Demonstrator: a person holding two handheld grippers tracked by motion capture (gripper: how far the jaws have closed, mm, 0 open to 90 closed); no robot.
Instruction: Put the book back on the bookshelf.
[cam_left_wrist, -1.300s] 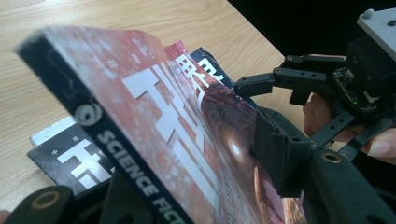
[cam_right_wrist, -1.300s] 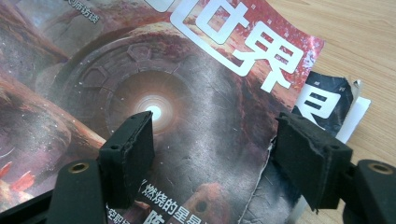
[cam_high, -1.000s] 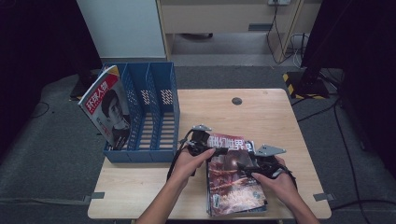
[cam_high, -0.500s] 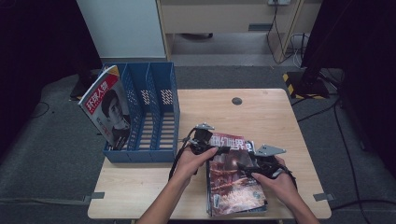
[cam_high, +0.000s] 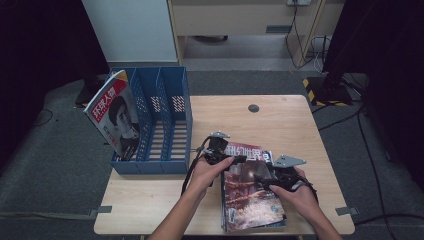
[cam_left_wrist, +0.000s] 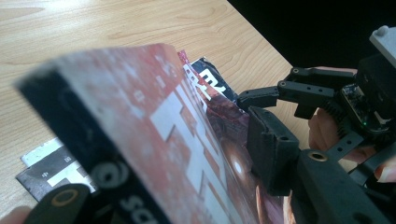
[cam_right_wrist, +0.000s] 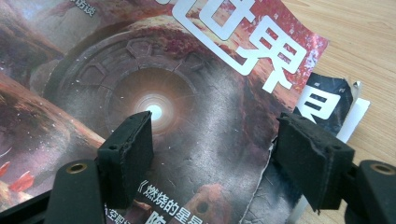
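magazine (cam_high: 252, 192) with a red cover, topmost of a small stack (cam_high: 227, 220) at the near edge of the table (cam_high: 295, 120), right of centre. its far edge is lifted off the stack, as the left gripper view shows: the cover (cam_left_wrist: 187, 135) rises steeply toward the camera while the issue below (cam_left_wrist: 51, 163) lies flat on the wood.

left gripper (cam_high: 220, 150): held at the far left corner of the magazine, jaws clenched on the raised cover, one black jaw lying along the cover's near face in the left gripper view.

right gripper (cam_high: 272, 175): over the right half of the magazine, just near of its far edge. in the right gripper view its two padded jaws stand apart, released; the left pad (cam_right_wrist: 128, 154) lies over the printed ring pattern, the right pad (cam_right_wrist: 310, 158) at the torn right edge of the cover, with the corner of a lower issue (cam_right_wrist: 327, 107) and bare table beyond. whether the pads touch the paper cannot be told.

rack (cam_high: 157, 120): blue, three compartments, at the left edge of the table, well apart from the stack. a second magazine (cam_high: 115, 120) with a portrait cover stands tilted in its leftmost compartment.

hole (cam_high: 253, 108): small, dark, in the tabletop near the far edge.
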